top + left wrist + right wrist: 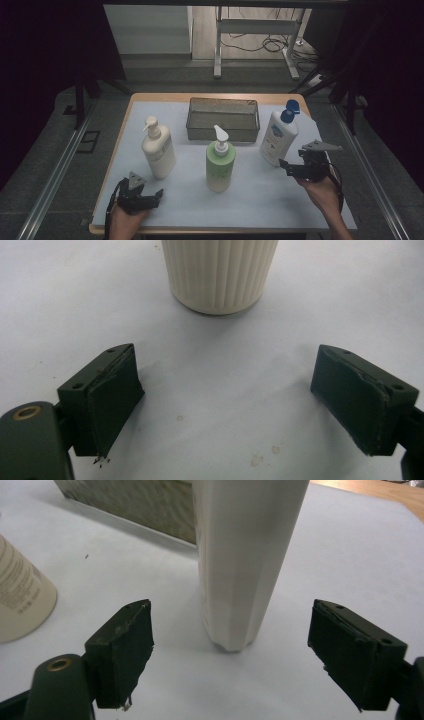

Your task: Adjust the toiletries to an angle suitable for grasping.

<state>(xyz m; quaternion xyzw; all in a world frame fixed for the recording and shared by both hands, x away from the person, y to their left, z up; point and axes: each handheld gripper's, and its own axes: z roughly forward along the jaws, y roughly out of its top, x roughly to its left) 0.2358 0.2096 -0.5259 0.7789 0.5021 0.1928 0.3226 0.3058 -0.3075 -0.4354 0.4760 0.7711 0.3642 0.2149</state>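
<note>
Three pump bottles stand on the white mat: a cream one (158, 150) at the left, a green one (220, 162) in the middle, and a white one with a blue pump (278, 135) at the right. My left gripper (156, 197) rests low near the front edge. It is open, and the cream bottle's ribbed base (220, 275) stands a short way beyond its gripper (227, 400). My right gripper (286, 168) is open just in front of the white bottle. That white bottle (245, 565) stands upright past the wide-apart jaws of the right gripper (230, 650), untouched.
A wire mesh basket (223, 119) sits at the back middle of the table, behind the bottles; its side (130, 505) shows past the white bottle. Another bottle's base (20, 605) lies left of the right gripper. The wooden table edge (215, 96) borders the mat.
</note>
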